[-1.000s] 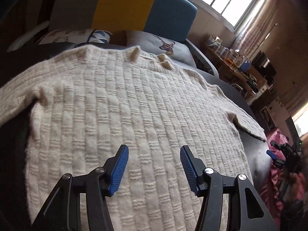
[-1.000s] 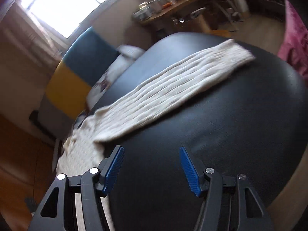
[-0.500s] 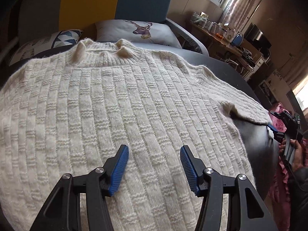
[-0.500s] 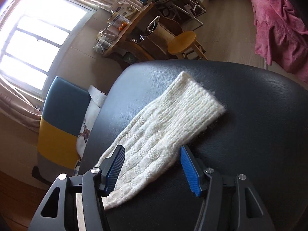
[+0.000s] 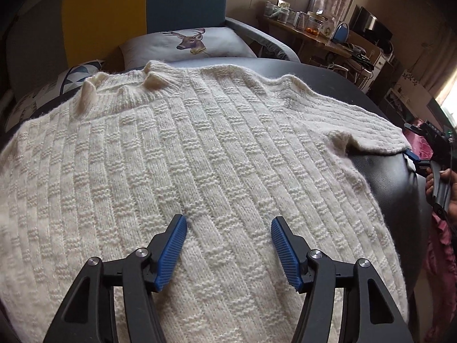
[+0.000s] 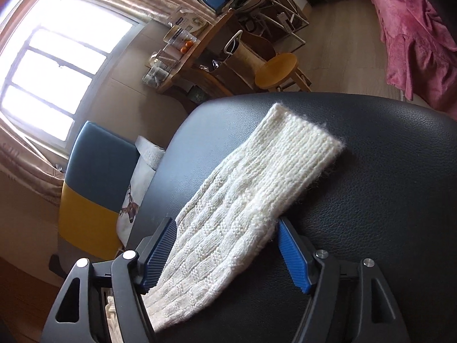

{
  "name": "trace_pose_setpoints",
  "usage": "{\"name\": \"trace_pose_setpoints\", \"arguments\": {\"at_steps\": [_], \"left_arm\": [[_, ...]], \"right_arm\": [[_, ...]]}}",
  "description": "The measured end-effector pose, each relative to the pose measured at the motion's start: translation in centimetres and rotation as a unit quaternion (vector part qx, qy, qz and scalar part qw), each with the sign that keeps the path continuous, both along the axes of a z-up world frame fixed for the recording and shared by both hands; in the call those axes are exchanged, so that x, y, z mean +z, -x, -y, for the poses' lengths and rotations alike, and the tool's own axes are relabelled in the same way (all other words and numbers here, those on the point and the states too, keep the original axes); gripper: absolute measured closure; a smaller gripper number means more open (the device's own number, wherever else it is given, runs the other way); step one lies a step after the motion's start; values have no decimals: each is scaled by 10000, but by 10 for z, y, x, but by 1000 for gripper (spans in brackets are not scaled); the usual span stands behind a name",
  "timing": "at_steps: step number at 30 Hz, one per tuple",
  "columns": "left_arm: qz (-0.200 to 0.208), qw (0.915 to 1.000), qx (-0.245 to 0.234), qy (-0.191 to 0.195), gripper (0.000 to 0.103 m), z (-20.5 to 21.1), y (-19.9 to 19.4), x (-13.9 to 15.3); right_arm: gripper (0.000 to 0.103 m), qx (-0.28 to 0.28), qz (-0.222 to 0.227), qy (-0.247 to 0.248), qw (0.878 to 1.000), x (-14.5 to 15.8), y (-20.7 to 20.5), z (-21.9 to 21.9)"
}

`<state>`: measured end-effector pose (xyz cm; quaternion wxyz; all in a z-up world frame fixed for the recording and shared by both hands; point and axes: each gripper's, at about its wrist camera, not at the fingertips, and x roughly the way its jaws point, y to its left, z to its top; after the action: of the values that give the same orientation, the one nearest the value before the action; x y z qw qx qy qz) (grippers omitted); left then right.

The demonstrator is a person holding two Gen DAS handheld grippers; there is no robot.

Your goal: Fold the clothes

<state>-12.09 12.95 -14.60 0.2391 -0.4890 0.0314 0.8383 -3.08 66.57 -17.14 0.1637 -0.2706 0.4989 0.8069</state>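
**Grippers spread over the cream sweater**

Left gripper [image 5: 228, 245] hovers with its blue pads wide apart above the lower middle of the cream knit sweater [image 5: 200, 154], which lies flat on the black leather surface [image 5: 380, 171], collar at the far side near the deer cushion [image 5: 188, 43]. Right gripper [image 6: 225, 253] also stands wide, straddling the sweater's sleeve [image 6: 251, 200]: the sleeve runs between its pads [image 6: 160, 254] and out to the far right, cuff lying flat on the leather. Neither gripper clamps the knit. In the left view a hand [image 5: 445, 188] holds the right gripper at the sleeve's end.
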Motion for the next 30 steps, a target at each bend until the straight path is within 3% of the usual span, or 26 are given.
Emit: {"name": "trace_pose_setpoints", "arguments": {"at_steps": [2,4,8,10,12,14,18,22,28,30], "left_arm": [[27,10000,0,-42,39,1,-1,0],[54,10000,0,-83,39,3,-1,0],[108,9999,-16,-132,39,5,-2,1],[181,9997,-44,-145,39,5,-1,3],[446,9981,11,-419,39,7,7,7],[799,9933,100,-832,39,10,18,12],[1377,9755,115,-1710,39,-3,38,28],[1810,9539,-136,-2390,39,-38,56,43],[2701,9139,-344,-3012,39,-110,90,38],[2951,9063,-282,-3013,39,-131,99,28]], "right_arm": [[36,-78,-92,134,9998,-3,0,-1],[96,-191,77,151,9997,-10,2,-1],[97,-260,311,-320,9987,-10,10,10],[97,76,256,-819,9963,6,20,25],[97,723,176,-1562,9849,29,35,52],[97,1381,241,-2184,9657,44,54,83],[96,2536,487,-2670,9285,40,87,135],[96,3087,831,-2856,9035,14,97,168],[96,3124,800,-3105,8942,12,83,180],[96,3085,654,-2963,9015,13,75,179]]}}
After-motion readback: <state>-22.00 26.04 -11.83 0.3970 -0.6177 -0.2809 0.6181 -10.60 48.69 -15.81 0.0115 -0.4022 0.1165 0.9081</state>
